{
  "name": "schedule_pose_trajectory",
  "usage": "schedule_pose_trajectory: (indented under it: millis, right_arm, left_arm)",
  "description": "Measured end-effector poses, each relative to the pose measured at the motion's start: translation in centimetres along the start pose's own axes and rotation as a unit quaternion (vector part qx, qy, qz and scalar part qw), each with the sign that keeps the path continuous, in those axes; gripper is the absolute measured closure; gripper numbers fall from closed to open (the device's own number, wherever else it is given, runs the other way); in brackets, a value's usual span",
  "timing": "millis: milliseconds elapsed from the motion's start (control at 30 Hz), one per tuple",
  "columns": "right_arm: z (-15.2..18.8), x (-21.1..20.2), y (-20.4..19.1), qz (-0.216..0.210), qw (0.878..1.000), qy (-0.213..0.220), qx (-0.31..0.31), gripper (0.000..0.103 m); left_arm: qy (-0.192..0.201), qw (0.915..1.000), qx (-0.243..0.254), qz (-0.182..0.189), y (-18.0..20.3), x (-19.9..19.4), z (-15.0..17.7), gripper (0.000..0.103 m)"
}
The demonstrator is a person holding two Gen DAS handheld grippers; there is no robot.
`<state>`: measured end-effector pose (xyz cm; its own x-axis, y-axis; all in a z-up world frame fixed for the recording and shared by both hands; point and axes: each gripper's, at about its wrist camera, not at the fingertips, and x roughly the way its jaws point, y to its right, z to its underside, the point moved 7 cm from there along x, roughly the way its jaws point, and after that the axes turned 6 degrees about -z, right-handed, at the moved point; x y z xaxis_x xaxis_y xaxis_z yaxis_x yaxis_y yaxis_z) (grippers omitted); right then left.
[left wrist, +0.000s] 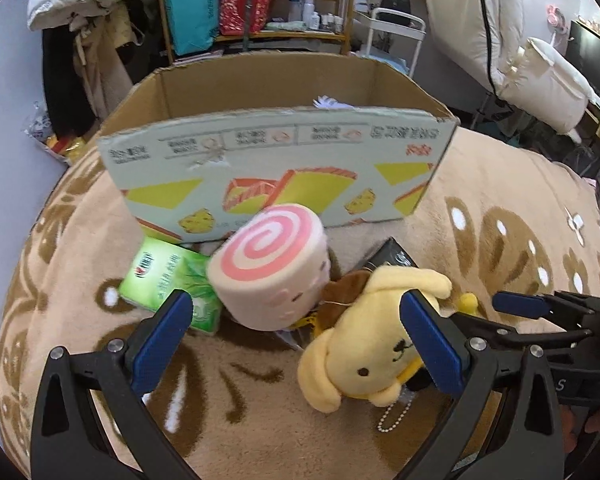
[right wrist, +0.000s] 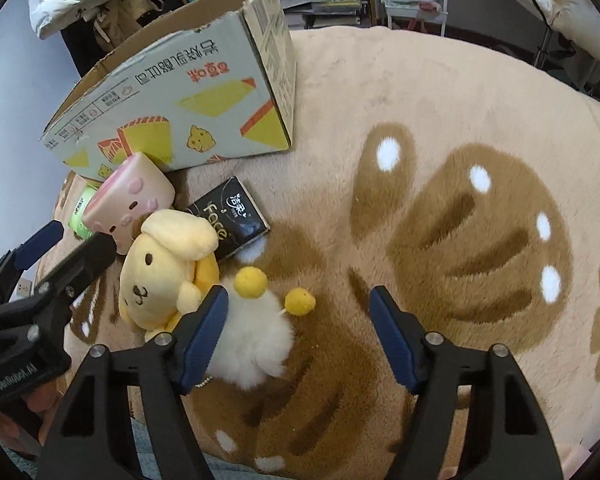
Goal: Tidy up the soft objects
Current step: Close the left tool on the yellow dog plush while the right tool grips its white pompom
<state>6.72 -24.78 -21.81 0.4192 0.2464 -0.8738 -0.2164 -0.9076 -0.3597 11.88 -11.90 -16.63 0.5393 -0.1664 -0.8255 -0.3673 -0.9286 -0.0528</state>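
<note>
On the tan patterned blanket [left wrist: 480, 200] lie a pink swirl roll plush [left wrist: 268, 268] and a yellow dog plush [left wrist: 364, 348], side by side. My left gripper [left wrist: 296, 300] stands open above them, its fingers either side of both toys and touching neither. In the right wrist view a white fluffy toy [right wrist: 252, 340] with two yellow balls [right wrist: 300, 302] lies beside the dog plush [right wrist: 164, 272]. My right gripper [right wrist: 298, 296] is open over it, one ball between the fingers and the left finger against the fluff.
An open cardboard box [left wrist: 276, 168] with cake prints stands just behind the toys. A green tissue pack [left wrist: 168, 276] lies left of the roll, a black tissue pack [right wrist: 232, 216] behind the dog. Shelves, bags and bedding fill the background.
</note>
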Motion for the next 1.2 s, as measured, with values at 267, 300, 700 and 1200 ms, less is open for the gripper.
schedule_pose_trajectory:
  millis: [267,300,700,1200]
  right_arm:
    - [0.2,0.8,-0.1,-0.009,1.000,-0.013,0.005,0.033]
    - [0.0,1.1,-0.1,-0.011,1.000,-0.014,0.006,0.033]
    - [-0.3,1.6,1.1,-0.035,0.999,-0.015,0.033,0.043]
    - [-0.9,0.5,0.8,-0.063,0.997,0.008,0.037,0.054]
  left_arm:
    - [-0.016,0.9997,0.012,0.010,1.0,0.7,0.6,0.001]
    - [-0.019,0.9996,0.013,0.016,1.0,0.8,0.7,0.001]
    - [-0.033,0.9987,0.010,0.038,0.8,0.5,1.4,0.001]
    - [-0.043,0.9965,0.065,0.030,2.9,0.7,2.5,0.001]
